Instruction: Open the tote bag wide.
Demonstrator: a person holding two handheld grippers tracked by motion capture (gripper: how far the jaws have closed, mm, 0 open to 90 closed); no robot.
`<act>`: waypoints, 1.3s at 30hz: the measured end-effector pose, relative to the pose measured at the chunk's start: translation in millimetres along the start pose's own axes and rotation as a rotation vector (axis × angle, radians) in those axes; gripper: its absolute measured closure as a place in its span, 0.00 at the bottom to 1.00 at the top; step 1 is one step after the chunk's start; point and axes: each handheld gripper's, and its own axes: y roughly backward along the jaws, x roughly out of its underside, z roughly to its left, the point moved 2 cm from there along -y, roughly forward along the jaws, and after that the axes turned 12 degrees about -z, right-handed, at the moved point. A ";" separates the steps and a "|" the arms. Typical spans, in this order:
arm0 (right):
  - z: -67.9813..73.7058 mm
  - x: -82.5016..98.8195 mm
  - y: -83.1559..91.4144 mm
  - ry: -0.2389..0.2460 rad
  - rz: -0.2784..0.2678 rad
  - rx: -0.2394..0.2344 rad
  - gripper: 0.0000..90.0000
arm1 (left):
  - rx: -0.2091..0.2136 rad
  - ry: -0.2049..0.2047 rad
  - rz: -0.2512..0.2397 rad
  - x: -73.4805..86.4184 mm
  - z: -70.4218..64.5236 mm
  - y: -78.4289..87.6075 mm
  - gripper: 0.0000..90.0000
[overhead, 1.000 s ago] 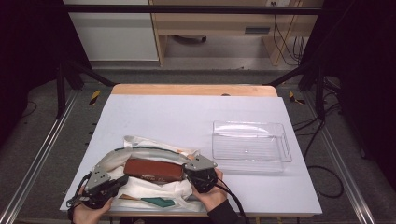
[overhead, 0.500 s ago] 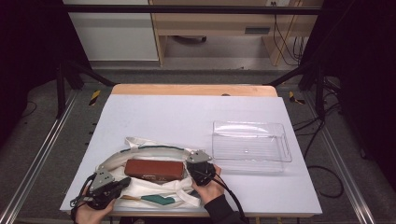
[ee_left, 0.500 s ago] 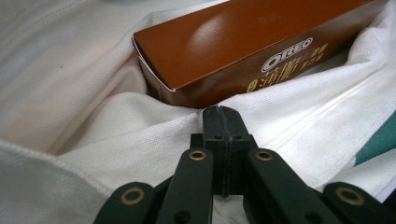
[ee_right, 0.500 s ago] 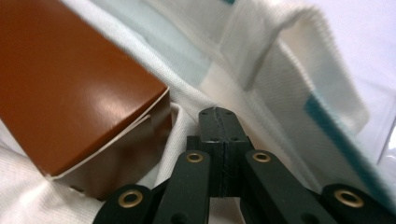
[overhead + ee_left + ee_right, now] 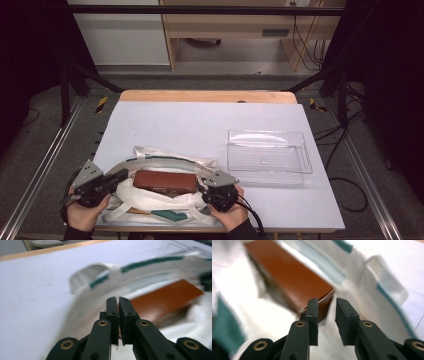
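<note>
A white cloth bag (image 5: 150, 202) with green stripes lies at the table's front edge, its handle (image 5: 165, 159) arching behind it. A flat reddish-brown box (image 5: 165, 181) rests in the bag's mouth. My left gripper (image 5: 121, 176) is at the box's left end, its jaws shut with nothing seen between them; in the left gripper view the left gripper (image 5: 117, 300) points at the box (image 5: 165, 300) and the striped handle (image 5: 110, 277). My right gripper (image 5: 201, 184) is at the box's right end. Its jaws have just been opening; in the right gripper view the right gripper (image 5: 327, 302) stands open and empty before the box's corner (image 5: 287, 275).
A clear plastic tray (image 5: 267, 156) sits empty on the right half of the white table (image 5: 200, 120). A wooden strip runs along the far edge. Metal rails flank the table on both sides.
My left hand has risen and moved in from the front edge toward the box's left end. The right hand shifted slightly at the box's right end. The box has stayed put.
</note>
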 end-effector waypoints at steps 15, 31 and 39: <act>2.1 33.3 6.4 -0.032 0.037 -0.077 0.83 | -0.077 0.028 0.094 23.0 22.1 -33.6 1.00; 7.1 -4.4 13.1 0.002 -0.053 -0.121 0.64 | -0.130 0.053 -0.153 -8.1 27.7 13.0 0.70; 12.8 -35.5 0.4 0.024 -0.090 -0.144 0.49 | -0.188 0.079 -0.101 2.8 46.8 10.4 0.47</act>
